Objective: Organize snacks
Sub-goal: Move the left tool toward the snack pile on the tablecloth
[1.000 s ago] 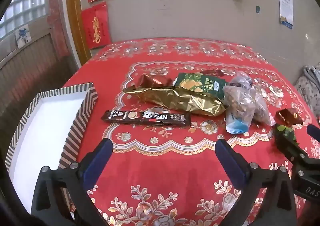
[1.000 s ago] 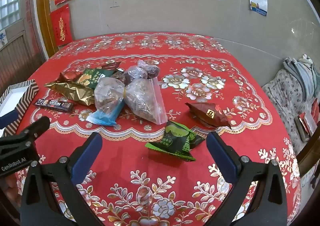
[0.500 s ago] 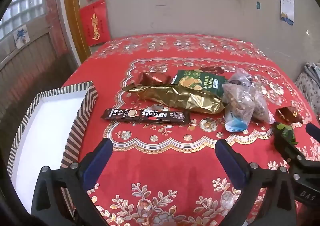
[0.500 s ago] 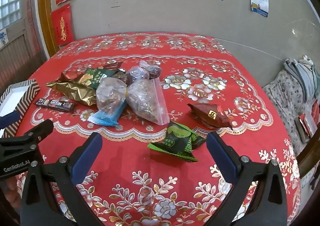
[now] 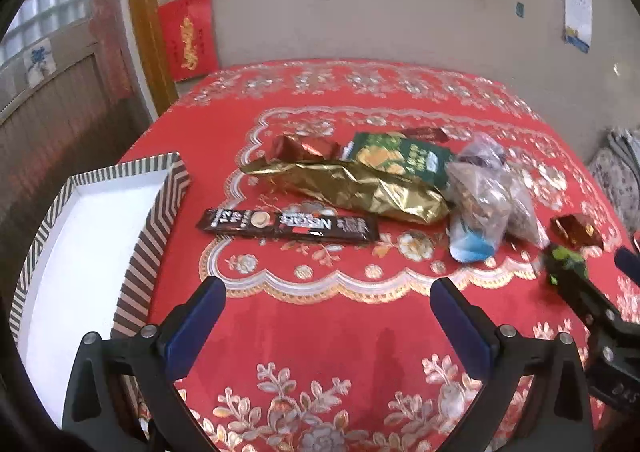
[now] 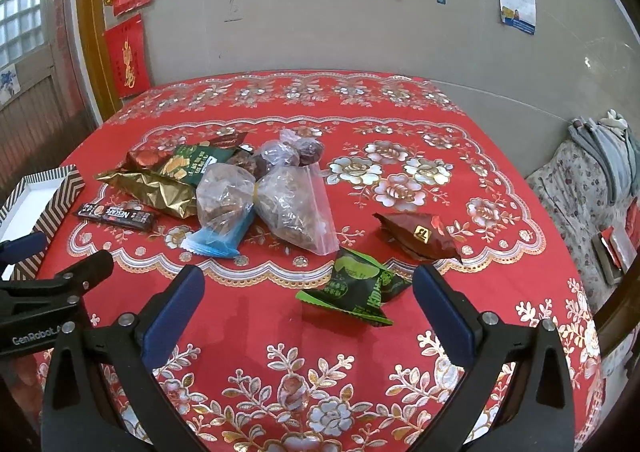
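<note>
- The snacks are seen gathered on the red floral tablecloth [image 6: 280, 332], mostly left of centre in the right wrist view.
- A dark Nescafé stick [image 5: 288, 225] is laid flat nearest the left gripper, just beside the striped tray [image 5: 160, 220]; the two are not touching.
- Behind the stick, a crumpled gold foil bag [image 5: 360, 192] is noted, with a green snack pack [image 5: 400, 160] resting against its far side and a red-brown wrapped sweet [image 5: 304, 148] at its left end.
- Two clear plastic bags [image 6: 276, 196] of brown contents are lying against the gold bag; a blue-ended wrapper [image 6: 218, 238] pokes out beneath them (contents cannot be made out).
- A green packet [image 6: 356, 288] is lying apart, nearest the right gripper, between its fingers in that view; a maroon packet [image 6: 420, 234] sits just beyond it, near but apparently not touching, though the angle is poor.
- Left gripper [image 5: 326, 322]: jaws spread wide, nothing held, hovering over bare cloth short of the stick.
- Right gripper [image 6: 308, 310]: jaws spread wide, nothing held, above the cloth before the green packet.
- The tray is recorded at the table's left edge, white inside.
- A tiled wall with red paper hangings [image 6: 126, 56] is seen behind the table.
</note>
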A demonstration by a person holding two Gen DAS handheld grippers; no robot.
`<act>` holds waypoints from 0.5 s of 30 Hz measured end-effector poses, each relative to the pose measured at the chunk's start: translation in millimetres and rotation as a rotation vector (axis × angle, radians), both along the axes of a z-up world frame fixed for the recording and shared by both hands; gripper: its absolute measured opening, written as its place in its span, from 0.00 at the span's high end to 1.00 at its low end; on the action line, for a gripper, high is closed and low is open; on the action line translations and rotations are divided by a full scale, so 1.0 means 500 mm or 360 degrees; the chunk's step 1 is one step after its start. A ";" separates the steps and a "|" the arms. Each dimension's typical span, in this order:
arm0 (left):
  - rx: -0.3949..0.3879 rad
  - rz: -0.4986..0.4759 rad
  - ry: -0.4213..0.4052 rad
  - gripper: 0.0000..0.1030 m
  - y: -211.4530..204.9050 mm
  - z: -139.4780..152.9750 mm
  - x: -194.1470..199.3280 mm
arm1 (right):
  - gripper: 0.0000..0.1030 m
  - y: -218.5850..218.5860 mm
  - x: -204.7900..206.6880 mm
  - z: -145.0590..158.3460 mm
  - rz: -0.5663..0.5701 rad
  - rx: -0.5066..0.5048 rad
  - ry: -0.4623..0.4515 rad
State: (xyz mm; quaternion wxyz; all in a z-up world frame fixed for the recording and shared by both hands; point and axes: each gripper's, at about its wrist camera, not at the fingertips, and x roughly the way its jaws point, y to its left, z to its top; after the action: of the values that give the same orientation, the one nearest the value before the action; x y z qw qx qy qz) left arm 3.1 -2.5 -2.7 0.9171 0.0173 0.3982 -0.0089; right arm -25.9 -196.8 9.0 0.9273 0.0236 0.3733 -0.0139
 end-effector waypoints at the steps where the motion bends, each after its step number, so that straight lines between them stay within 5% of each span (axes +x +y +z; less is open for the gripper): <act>1: 0.0027 0.0022 -0.0031 0.00 -0.001 -0.001 0.000 | 0.00 0.000 0.000 0.001 -0.0001 -0.0001 0.0001; 5: 0.0041 0.0026 -0.0101 0.00 0.002 0.007 0.012 | 0.00 0.000 0.001 -0.001 0.0000 -0.0005 0.0007; 15: 0.0003 0.0001 -0.0023 0.00 0.016 0.000 0.025 | 0.00 0.010 0.009 -0.008 0.0034 -0.0010 0.0032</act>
State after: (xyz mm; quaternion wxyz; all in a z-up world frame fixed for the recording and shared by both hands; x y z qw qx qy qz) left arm 15.8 5.7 -2.7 0.9199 0.0181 0.3916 -0.0080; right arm -21.2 -191.7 4.8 0.9236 0.0167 0.3829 -0.0055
